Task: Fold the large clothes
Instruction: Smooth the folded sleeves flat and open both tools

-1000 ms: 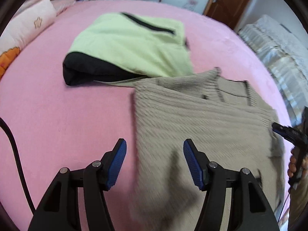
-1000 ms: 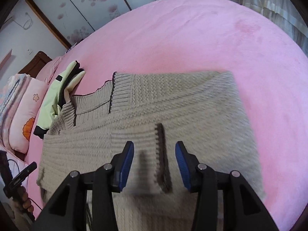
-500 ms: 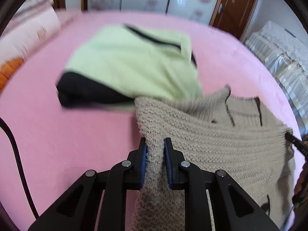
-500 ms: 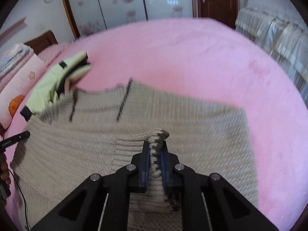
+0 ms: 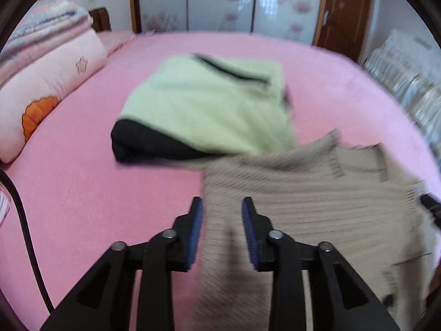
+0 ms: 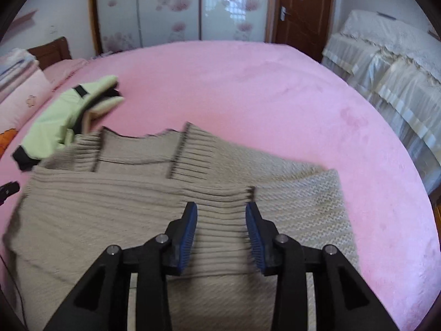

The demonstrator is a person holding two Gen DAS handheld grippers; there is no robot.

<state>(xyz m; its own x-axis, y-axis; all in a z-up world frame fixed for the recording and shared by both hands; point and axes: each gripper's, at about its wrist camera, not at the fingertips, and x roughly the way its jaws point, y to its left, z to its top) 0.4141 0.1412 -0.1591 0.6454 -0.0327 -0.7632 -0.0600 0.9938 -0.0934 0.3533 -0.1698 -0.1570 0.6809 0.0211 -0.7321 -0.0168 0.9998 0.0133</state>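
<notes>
A beige ribbed knit sweater (image 5: 317,201) lies on the pink bed, partly folded over itself; it also shows in the right wrist view (image 6: 110,201). My left gripper (image 5: 222,215) is open, its jaws either side of the sweater's left edge, holding nothing. My right gripper (image 6: 221,215) is open over the sweater's folded ribbed edge, with a dark-trimmed corner (image 6: 250,191) just ahead of its right finger.
A folded light-green and black jacket (image 5: 209,104) lies beyond the sweater, also in the right wrist view (image 6: 66,115). Pink pillows (image 5: 46,91) lie at the left. The pink bed (image 6: 248,82) stretches ahead. A covered sofa (image 6: 386,63) stands at the right.
Both grippers were open, shut on the sweater's edges half a second ago, and have now opened and let go. The sweater's lifted part now lies folded down.
</notes>
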